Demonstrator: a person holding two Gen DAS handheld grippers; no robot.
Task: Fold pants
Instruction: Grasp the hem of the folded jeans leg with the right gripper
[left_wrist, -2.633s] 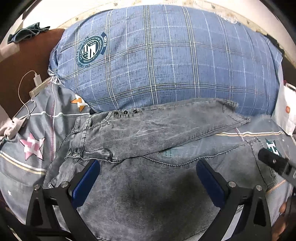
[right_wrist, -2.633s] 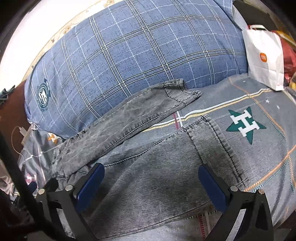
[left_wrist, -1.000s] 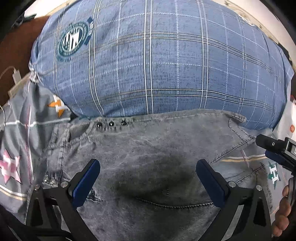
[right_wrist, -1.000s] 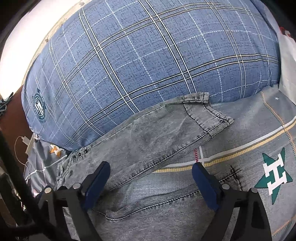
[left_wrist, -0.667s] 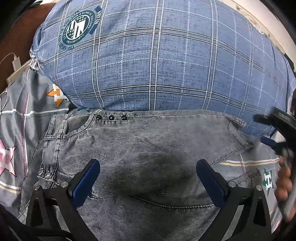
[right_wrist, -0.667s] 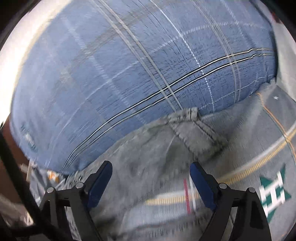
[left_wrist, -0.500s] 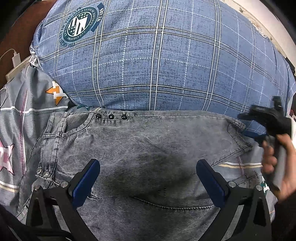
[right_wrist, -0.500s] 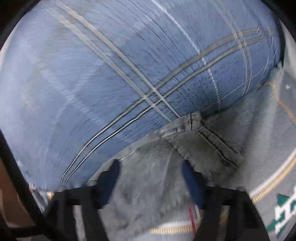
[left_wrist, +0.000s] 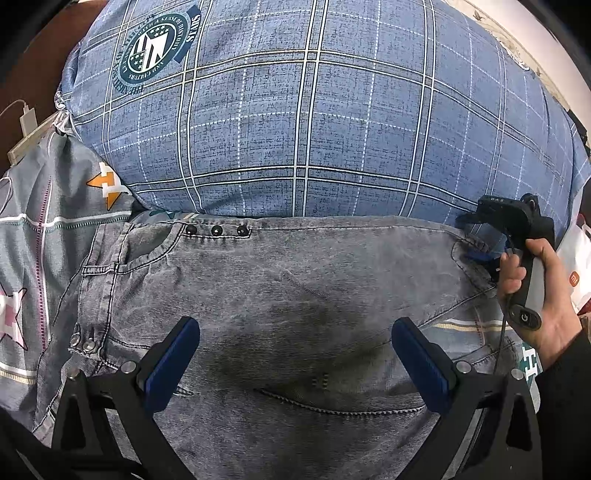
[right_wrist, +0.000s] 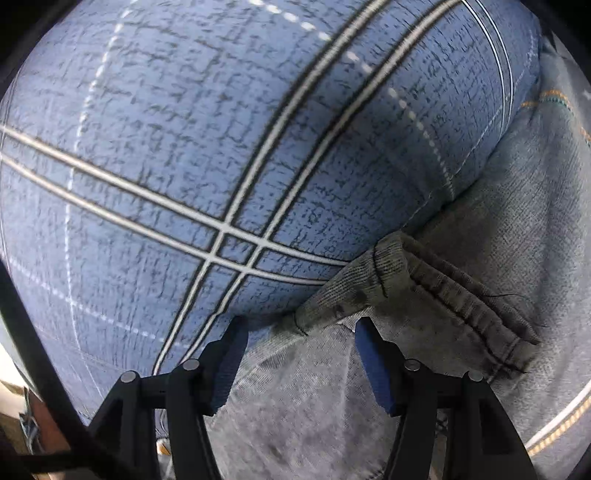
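Moved in from the right, right gripper (right_wrist: 299, 347) jaws half-open astride pants (right_wrist: 373, 291) hem.

Your pants (left_wrist: 295, 288) faded matt grey denim, pillow (left_wrist: 314, 122) coarse blue checked cloth, claw pads (left_wrist: 173, 363) smooth blue plastic, bedsheet (left_wrist: 48, 206) soft printed cotton.

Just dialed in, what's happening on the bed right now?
A person is folding grey jeans laid on a bed against a big blue plaid pillow. The right tongs are at the leg hem by the pillow, jaws part-open around the fabric edge, not yet pinching. The left tongs hover open over the middle of the jeans, holding nothing.
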